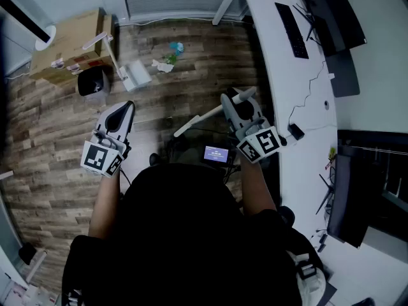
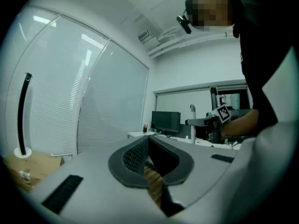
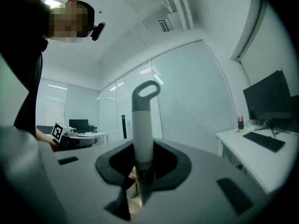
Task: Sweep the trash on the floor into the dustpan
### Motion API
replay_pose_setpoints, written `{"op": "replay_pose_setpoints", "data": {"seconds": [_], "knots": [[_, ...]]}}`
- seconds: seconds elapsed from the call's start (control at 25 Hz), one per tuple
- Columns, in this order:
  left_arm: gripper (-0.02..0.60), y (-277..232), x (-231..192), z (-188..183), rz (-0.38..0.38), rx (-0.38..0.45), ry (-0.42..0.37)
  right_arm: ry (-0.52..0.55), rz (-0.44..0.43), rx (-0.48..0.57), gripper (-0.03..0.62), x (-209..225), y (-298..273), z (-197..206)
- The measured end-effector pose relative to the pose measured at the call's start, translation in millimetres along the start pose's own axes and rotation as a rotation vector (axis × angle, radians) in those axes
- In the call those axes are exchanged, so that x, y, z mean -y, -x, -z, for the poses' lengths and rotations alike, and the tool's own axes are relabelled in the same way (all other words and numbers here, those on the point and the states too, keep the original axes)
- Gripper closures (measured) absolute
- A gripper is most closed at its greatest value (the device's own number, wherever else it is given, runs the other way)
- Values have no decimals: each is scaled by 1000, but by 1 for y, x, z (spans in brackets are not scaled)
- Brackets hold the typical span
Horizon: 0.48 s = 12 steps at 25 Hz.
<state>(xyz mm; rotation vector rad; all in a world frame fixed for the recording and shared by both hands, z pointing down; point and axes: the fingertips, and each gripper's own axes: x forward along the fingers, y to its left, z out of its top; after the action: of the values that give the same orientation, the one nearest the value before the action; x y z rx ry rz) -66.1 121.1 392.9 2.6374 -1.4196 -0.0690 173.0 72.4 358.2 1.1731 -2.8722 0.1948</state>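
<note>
The wood-plank floor (image 1: 51, 126) fills the head view from 7 o'clock round to 12 o'clock. It ends at the wall with blinds along the top edge. The curved front edge of the white desk (image 1: 268, 50) bounds it from 12 down to 4 o'clock. A keyboard (image 1: 292, 29) lies on the desk near 1 o'clock.

A cardboard box (image 1: 70, 43) sits at 10 o'clock against the far wall, with a small black bin (image 1: 94, 81) touching its near corner.

The planks between the person and the far wall are bare, apart from a cluster at 11 to 12 o'clock. There the white dustpan (image 1: 136, 75) lies just beside the bin. The trash (image 1: 169, 57), green-blue and white scraps, lies near the pan at its 2 o'clock, apart from it.

The right gripper (image 1: 237, 107) is at 1 o'clock from the person's head, close to the desk edge. Its jaws pinch the white broom handle (image 1: 197, 118), which slants from the jaws toward 8 o'clock. The right gripper view shows the handle (image 3: 142, 125) rising between the jaws of the gripper (image 3: 142, 160) to a grey hooked end.

The left gripper (image 1: 126, 107) hangs at 11 o'clock over bare planks, well apart from the dustpan. The left gripper view shows it (image 2: 148, 141) with its jaw tips pressed together and nothing between them.
</note>
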Motion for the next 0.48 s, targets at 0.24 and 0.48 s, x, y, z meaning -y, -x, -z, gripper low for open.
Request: {"op": "replay_pose_setpoints", "data": {"seconds": [0.24,0.48], "knots": [[588,43,-9,15,-60,11,0,-23,12,20,516,-25,7,6],[588,73,-2,3,-135,24,7,-36,-91,75,516,-45,13,-5]]}}
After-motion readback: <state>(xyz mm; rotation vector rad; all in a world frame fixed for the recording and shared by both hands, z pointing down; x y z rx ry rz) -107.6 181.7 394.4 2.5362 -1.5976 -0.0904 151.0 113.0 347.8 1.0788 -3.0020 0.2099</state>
